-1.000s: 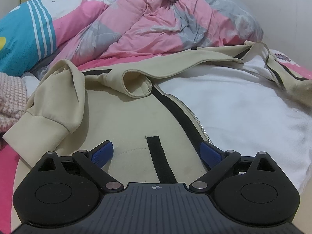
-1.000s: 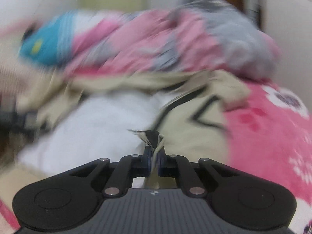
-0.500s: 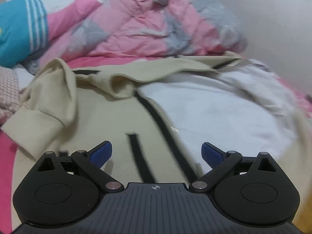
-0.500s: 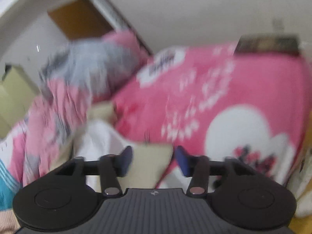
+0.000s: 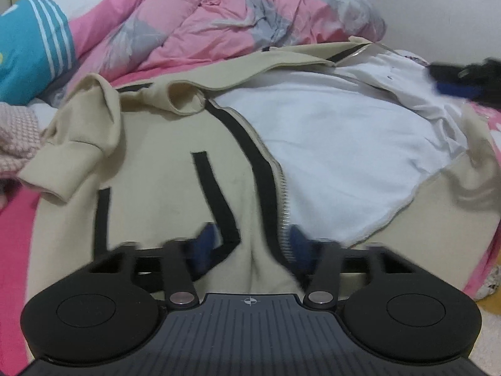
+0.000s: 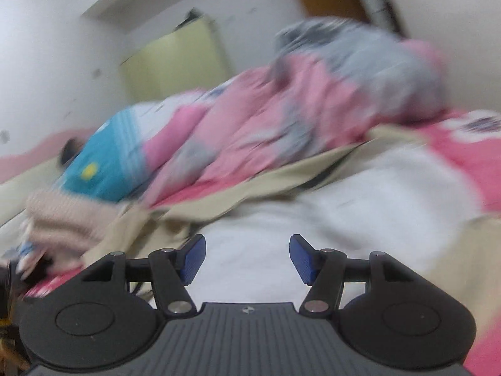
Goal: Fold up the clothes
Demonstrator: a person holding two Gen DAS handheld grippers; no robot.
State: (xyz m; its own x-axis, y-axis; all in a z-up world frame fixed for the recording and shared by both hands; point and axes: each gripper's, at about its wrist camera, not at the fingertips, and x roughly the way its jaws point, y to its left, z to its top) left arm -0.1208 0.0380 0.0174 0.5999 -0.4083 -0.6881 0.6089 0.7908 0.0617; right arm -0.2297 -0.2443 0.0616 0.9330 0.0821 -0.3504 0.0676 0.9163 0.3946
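A beige zip jacket with black stripes lies open on the bed, its white lining facing up. My left gripper is at the near hem by the zipper. Its jaws are closing, and the cloth puckers into a ridge between the blue pads. The right gripper hovers open above the white lining with nothing between its fingers. In the left wrist view it shows as a dark blur with a blue pad at the jacket's far right edge. The right wrist view is blurred.
A crumpled pink and grey quilt fills the back of the bed. A blue striped pillow and a pink knitted garment lie at the left. The pink bedsheet runs along the right, with a white wall behind.
The left gripper slid toward the hem and its jaws went from wide apart to pinching the cloth. The right gripper let go of the zipper edge, opened, and swung out right and back over the lining.
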